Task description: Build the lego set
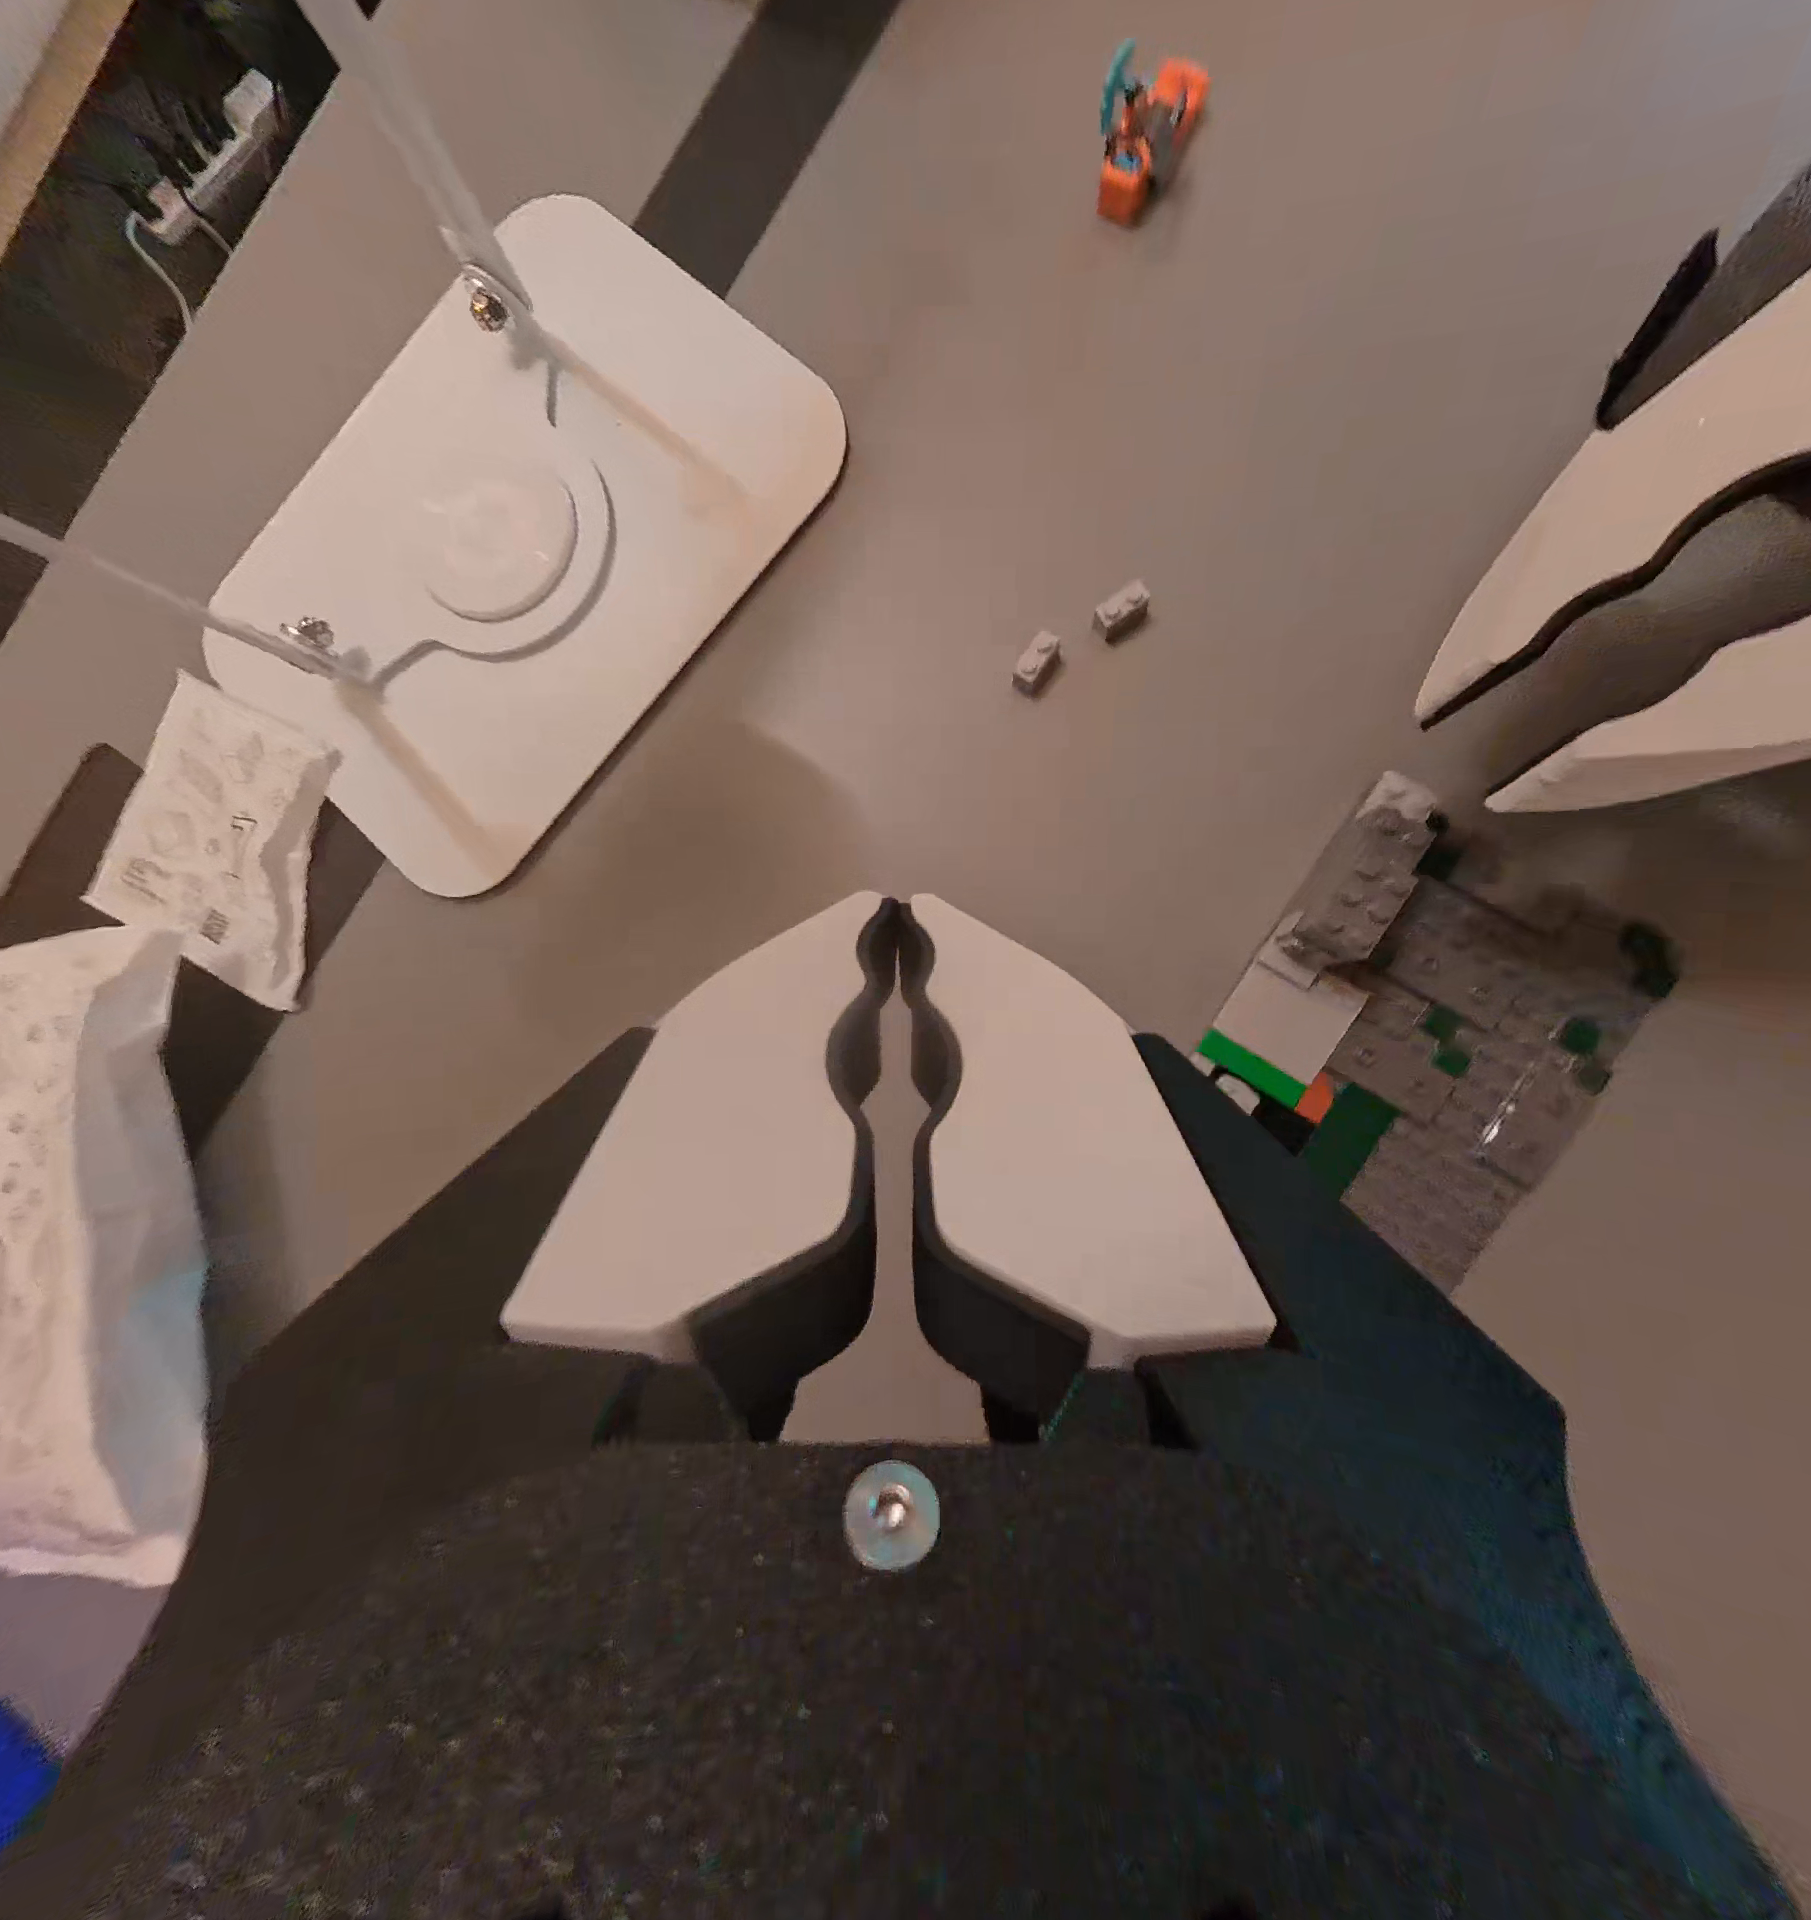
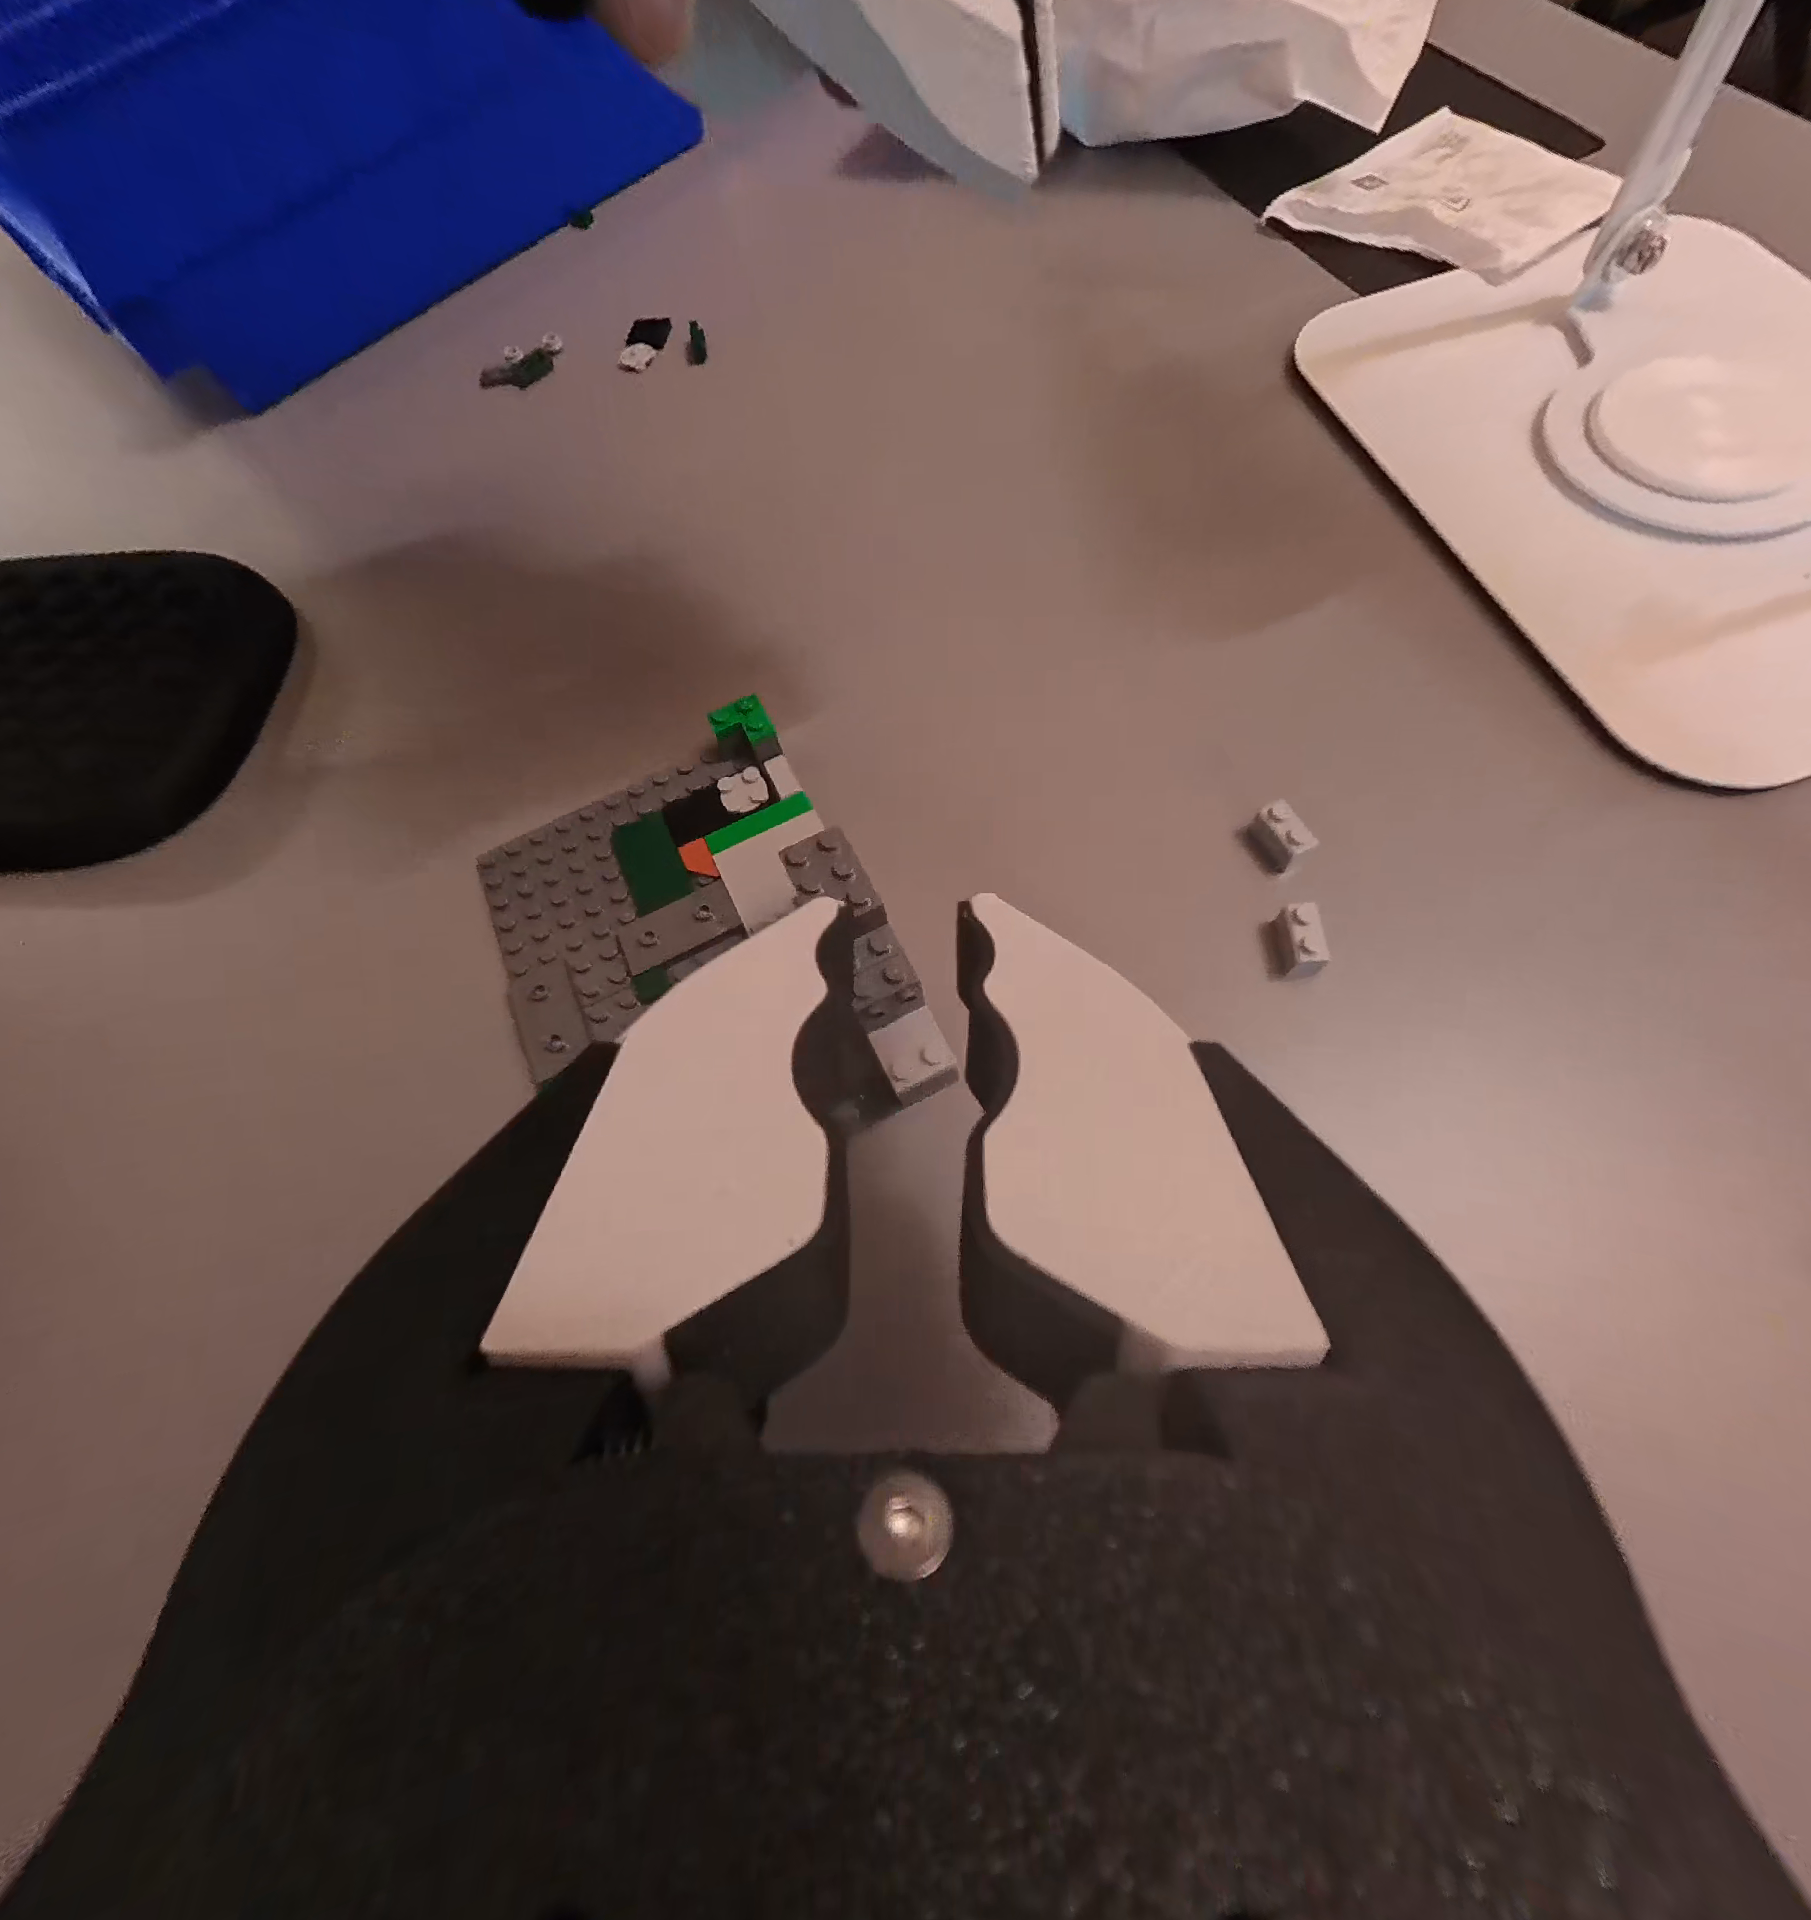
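The lego build (image 2: 610, 914), a flat grey studded baseplate layered with grey plates, dark and bright green pieces, a white tile and one small orange piece, lies on the smooth grey matte tabletop (image 2: 1036, 644). Its near corner sits in the gap between the tips of the right gripper (image 2: 901, 914), whose white fingers with wavy black inner pads stand slightly apart and grip nothing. In the left wrist view the same build (image 1: 1452, 1049) lies to the right of the left gripper (image 1: 899, 912), whose fingertips meet with nothing between them.

Two small light grey studded bricks (image 2: 1290, 894) rest loose on the table, close to each other and to the right of the build. A small orange and teal lego assembly (image 1: 1150, 135) stands well apart, farther along the table. Tiny dark green and white loose pieces (image 2: 610, 353) lie near a blue ribbed plastic lid (image 2: 288, 197). A white rounded-rectangle stand base (image 2: 1628, 499) with a raised disc sits at the right, beside crumpled white printed paper bags (image 1: 215, 842).
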Available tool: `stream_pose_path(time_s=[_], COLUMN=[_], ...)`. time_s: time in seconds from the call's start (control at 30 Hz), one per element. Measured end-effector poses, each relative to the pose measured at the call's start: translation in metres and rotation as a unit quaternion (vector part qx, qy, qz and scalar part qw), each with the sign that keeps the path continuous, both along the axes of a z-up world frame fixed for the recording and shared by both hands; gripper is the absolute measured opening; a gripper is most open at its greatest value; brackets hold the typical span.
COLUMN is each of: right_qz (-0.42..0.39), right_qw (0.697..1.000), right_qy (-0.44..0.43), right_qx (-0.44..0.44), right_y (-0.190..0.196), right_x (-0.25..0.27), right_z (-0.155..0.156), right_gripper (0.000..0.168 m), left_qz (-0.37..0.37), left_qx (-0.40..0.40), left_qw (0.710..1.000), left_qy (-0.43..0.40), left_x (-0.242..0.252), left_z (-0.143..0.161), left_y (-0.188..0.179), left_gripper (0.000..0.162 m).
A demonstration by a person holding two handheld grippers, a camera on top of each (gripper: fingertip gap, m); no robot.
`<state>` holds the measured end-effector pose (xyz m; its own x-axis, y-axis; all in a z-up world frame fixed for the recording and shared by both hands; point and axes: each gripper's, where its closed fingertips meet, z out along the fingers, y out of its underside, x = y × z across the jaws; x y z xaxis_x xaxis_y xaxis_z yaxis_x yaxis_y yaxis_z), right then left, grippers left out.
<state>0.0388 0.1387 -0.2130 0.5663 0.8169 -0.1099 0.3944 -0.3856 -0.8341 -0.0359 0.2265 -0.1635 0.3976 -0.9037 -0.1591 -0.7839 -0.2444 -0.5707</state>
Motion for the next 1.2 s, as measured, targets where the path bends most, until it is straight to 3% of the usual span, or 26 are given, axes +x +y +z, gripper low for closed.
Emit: stream_pose_path(time_s=[0.37,0.47,0.57,0.9,1.2], right_qz=[-0.027,-0.043,-0.074,-0.087,-0.061], right_qw=[0.999,0.998,0.996,0.979,0.977], right_qy=[-0.024,-0.037,-0.048,-0.174,-0.205], right_qx=[0.0,0.008,0.022,0.064,0.016], right_y=[-0.004,0.005,0.02,0.074,0.09], right_x=[-0.016,-0.015,-0.009,0.035,0.04], right_z=[-0.013,-0.009,-0.004,-0.03,-0.065], right_gripper=[0.018,0.018,0.018,0.022,0.017], left_qz=[-0.042,-0.047,-0.039,0.016,0.035], left_qx=[0.034,0.022,-0.012,-0.036,-0.013], left_qw=[0.996,0.997,0.999,0.984,0.985], left_qy=[0.071,0.052,-0.022,-0.176,-0.169], left_x=[0.006,0.011,0.02,0.018,0.01], left_z=[0.026,0.03,0.03,-0.003,-0.05], left_y=[-0.01,-0.012,-0.015,-0.017,-0.015], left_gripper=[0.0,0.0,0.0,0.0,0.0])
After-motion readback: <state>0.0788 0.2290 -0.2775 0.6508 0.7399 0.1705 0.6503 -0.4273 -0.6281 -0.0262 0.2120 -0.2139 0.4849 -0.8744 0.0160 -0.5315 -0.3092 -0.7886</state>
